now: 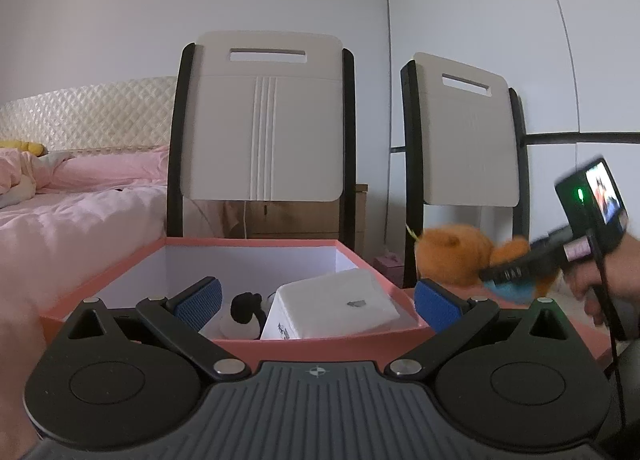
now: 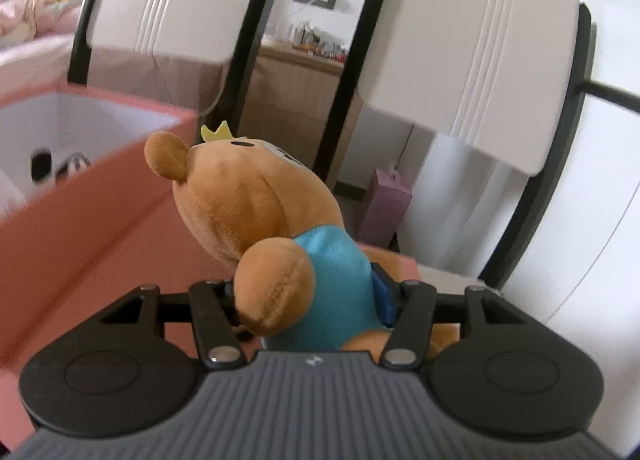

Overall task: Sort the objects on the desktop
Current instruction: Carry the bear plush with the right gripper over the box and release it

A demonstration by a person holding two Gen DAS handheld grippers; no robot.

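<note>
Plush bear in blue sits clamped in right gripper; left gripper gapes above pink box holding one white carton, print illegible.

The left wrist camera is looking low and straight over the pink box, toward two chairs. The right wrist camera is looking very close at a toy bear. Both are seeing the box, the bear and the chairs.

Two white chair backs upright behind the pink surface; pink-sheeted bed at left; wooden cabinet and purple carton beyond.
</note>
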